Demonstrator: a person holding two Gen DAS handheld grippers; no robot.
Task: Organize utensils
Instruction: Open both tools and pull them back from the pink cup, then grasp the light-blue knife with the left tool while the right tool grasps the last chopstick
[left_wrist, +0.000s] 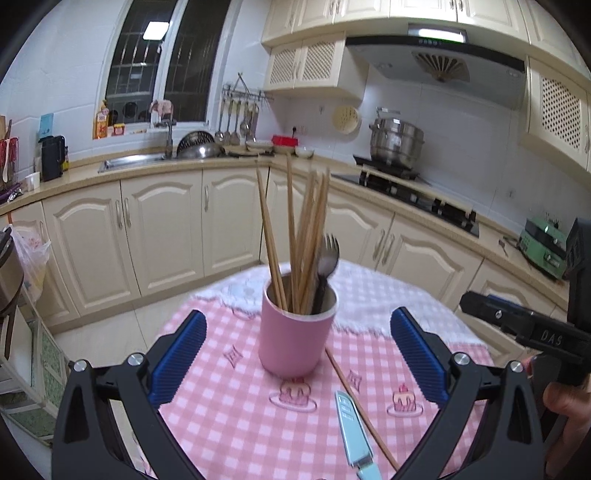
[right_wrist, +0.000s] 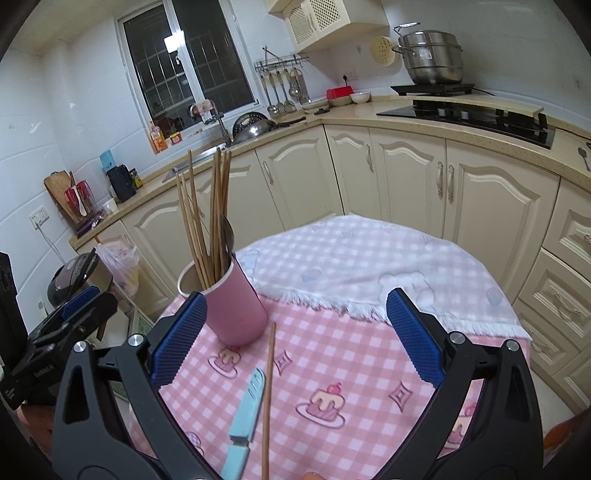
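Both the left gripper (left_wrist: 298, 354) and right gripper (right_wrist: 295, 339) are spread, nothing gripped. Chopsticks (left_wrist: 295, 236) and fork (left_wrist: 328, 251) are held in the pink cup (left_wrist: 295, 336); one chopstick (right_wrist: 268, 398) and knife (right_wrist: 245, 413) are left beside it on the tablecloth (right_wrist: 332, 369).

The right gripper (right_wrist: 295, 339) is spread wide with nothing between its blue fingers (right_wrist: 415, 336). The pink cup (right_wrist: 232, 306) of chopsticks (right_wrist: 207, 229) and a spoon (right_wrist: 227, 236) stands just beyond the left fingertip. Between the fingers a single chopstick (right_wrist: 269, 398) and a light blue knife (right_wrist: 245, 417) lie side by side on the pink checked tablecloth (right_wrist: 351, 369)
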